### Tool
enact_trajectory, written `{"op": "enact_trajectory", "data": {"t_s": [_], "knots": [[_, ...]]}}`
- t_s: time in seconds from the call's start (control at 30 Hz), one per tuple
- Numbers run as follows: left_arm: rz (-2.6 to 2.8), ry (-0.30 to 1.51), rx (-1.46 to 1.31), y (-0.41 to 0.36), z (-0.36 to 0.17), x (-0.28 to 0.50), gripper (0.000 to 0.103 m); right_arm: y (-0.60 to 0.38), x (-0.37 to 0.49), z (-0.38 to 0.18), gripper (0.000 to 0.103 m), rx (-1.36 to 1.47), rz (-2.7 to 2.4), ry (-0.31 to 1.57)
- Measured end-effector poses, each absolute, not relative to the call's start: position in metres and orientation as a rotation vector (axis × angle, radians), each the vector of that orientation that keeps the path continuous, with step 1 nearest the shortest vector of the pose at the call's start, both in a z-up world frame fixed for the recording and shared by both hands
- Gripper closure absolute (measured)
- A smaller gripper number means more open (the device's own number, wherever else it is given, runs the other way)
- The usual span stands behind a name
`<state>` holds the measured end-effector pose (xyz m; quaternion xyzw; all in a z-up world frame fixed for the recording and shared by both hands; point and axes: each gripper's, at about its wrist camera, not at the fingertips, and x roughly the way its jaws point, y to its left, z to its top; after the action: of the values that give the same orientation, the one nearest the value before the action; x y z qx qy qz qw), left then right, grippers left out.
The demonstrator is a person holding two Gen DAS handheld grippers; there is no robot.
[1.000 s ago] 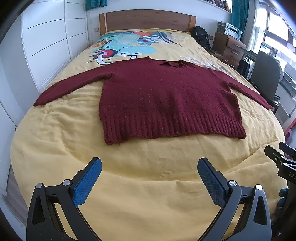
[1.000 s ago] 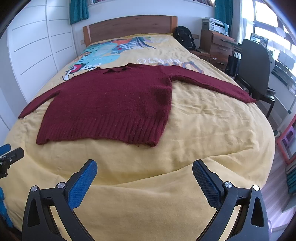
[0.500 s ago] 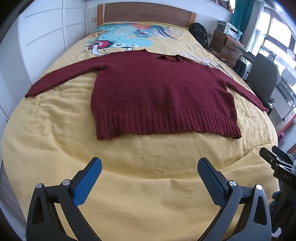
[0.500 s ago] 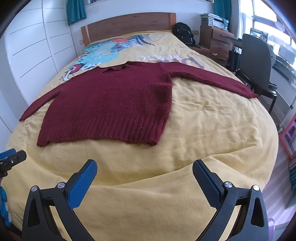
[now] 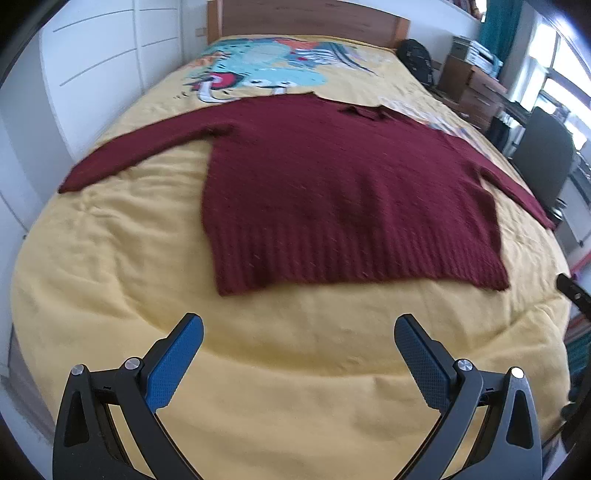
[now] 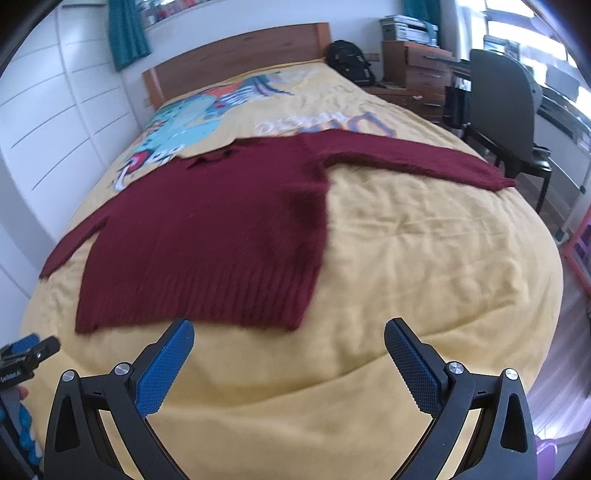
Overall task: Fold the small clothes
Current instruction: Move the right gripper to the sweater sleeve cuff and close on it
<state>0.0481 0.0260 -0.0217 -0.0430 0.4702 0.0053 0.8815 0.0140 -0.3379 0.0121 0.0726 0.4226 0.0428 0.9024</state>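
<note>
A dark red knitted sweater (image 5: 332, 192) (image 6: 221, 236) lies flat and face up on the yellow bed cover (image 5: 295, 369), both sleeves spread out to the sides, ribbed hem toward me. My left gripper (image 5: 299, 325) is open with nothing between its blue pads, a short way in front of the hem near its left corner. My right gripper (image 6: 289, 328) is also open and empty. Its left pad (image 6: 166, 369) sits just short of the hem, and the sweater's right hem corner lies between its fingers in the view.
The bed has a wooden headboard (image 5: 306, 18) and a cartoon print (image 5: 258, 70) beyond the sweater. White wardrobe doors (image 5: 92, 74) run along the left. To the right stand a black chair (image 6: 506, 107), a wooden drawer unit (image 6: 417, 70) and a black backpack (image 6: 349, 61).
Both grippers have moved forward toward the sweater's hem, which now looks larger and closer. The right view has tilted. Both stay open.
</note>
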Motion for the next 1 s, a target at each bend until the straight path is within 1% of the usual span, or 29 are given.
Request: {"op": "enact_trajectory", "data": {"t_s": [0.4, 0.7, 1.0], "knots": [[0.204, 0.933, -0.082, 0.064, -0.005, 0.087, 0.001, -0.414, 0.089, 0.004, 0.000, 0.249, -0.025, 0.881], [0.259, 0.946, -0.134, 0.076, -0.003, 0.118, 0.001, -0.482, 0.164, -0.026, 0.000, 0.359, -0.102, 0.910], [0.297, 0.973, -0.149, 0.087, -0.011, 0.146, 0.001, -0.557, 0.232, -0.064, 0.000, 0.555, -0.189, 0.922]]}}
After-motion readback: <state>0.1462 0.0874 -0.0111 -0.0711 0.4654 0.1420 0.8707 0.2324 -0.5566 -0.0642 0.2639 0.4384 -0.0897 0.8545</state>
